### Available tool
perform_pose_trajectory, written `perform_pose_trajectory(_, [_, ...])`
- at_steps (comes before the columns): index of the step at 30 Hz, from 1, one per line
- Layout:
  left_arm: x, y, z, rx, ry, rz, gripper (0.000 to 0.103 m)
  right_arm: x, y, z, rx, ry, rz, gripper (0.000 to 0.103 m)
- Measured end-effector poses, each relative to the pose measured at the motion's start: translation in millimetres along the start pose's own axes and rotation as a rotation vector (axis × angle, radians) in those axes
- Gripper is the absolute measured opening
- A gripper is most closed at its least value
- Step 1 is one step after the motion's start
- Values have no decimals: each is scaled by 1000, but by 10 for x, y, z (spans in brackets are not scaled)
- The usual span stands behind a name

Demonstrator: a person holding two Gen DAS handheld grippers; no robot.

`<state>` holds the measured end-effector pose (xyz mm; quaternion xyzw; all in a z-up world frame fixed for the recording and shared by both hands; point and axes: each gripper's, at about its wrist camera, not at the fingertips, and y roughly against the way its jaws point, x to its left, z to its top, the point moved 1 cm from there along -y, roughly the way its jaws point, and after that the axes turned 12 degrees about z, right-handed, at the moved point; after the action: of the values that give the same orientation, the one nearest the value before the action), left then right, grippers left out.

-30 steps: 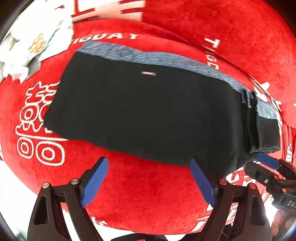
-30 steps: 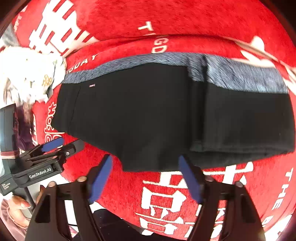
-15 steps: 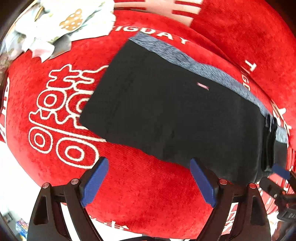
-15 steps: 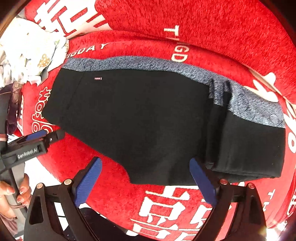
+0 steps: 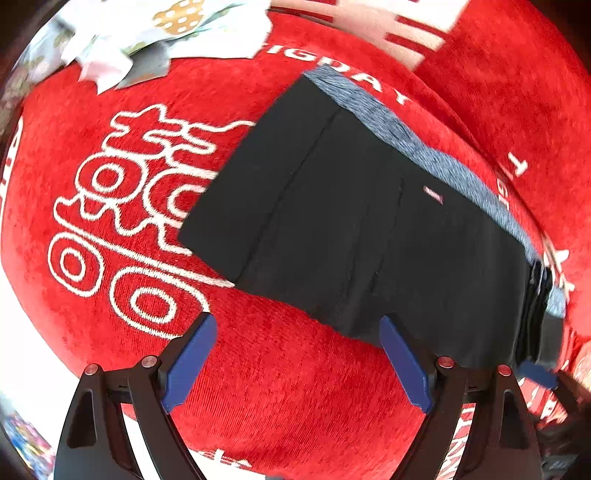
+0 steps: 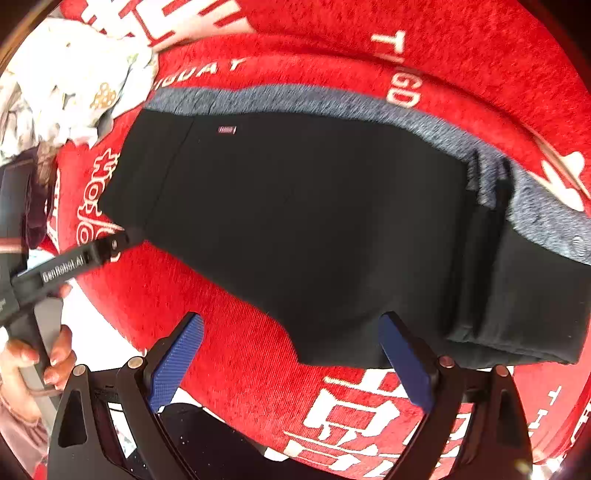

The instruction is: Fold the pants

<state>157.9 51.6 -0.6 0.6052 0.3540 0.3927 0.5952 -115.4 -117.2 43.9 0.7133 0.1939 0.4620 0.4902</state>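
Observation:
Black pants (image 5: 369,221) with a grey waistband (image 5: 406,144) lie folded on a red blanket (image 5: 295,406). My left gripper (image 5: 297,363) hovers open over the blanket at the pants' near edge, with only red cloth between its blue pads. In the right wrist view the pants (image 6: 314,221) fill the middle, with stacked folded layers (image 6: 517,295) at their right end. My right gripper (image 6: 291,362) is open over the near hem and grips nothing. The left gripper (image 6: 74,262), held by a hand (image 6: 37,362), points at the pants' left corner. The right gripper's blue tip (image 5: 535,373) shows by the folded end.
A crumpled white patterned cloth (image 5: 166,33) lies on the blanket beyond the pants' left end, and the right wrist view shows the cloth (image 6: 66,85) too. White characters (image 5: 122,221) are printed on the blanket. The blanket's near edge drops to a bright floor (image 5: 22,332).
The left gripper has slid left along the pants' near edge, so the pants sit further right in its view. The right gripper's jaws have widened and it has shifted over the hem.

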Motion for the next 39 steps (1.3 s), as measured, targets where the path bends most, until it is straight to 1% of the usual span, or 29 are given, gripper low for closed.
perform_pose_trajectory(2, [104,-3,14,3,37,-22,90,2,-43,-10,14,16,-10,97])
perform_pose_trajectory(4, [216,-12,24,8,64,-28,90,-2,-60,1,18,30,-18,97])
perform_pose_trajectory(9, [356,-32,0,28,80,-73,90,-60,-89,43,9,16,-22,97])
perform_pose_trajectory(13, [336,-44,-70,32,59,-89,90,-140,-84,57,9,-31,-37,97])
perform_pose_trajectory(16, [224,-55,-113,51,33,-94,90,-155,11,83,-16,-54,-37,97])
perform_pose_trajectory(20, [119,-3,-111,48,-24,-79,90,-252,201,90,-79,-115,-16,97])
perform_pose_trajectory(26, [-27,69,-23,33,-70,-79,90,-517,412,-31,-131,-203,0,97])
perform_pose_trajectory(31, [-155,29,32,30,-69,-79,90,-662,436,-127,-151,-269,54,97])
perform_pose_trajectory(35, [-90,18,16,30,-56,-82,90,-609,356,-115,-135,-263,73,97])
perform_pose_trajectory(36, [-66,14,12,30,-53,-82,90,-581,335,-105,-131,-252,75,98])
perform_pose_trajectory(37, [-35,10,10,30,-46,-82,90,-558,320,-100,-129,-242,82,103])
perform_pose_trajectory(39, [53,19,-5,29,-31,-81,90,-489,288,-72,-132,-217,97,103])
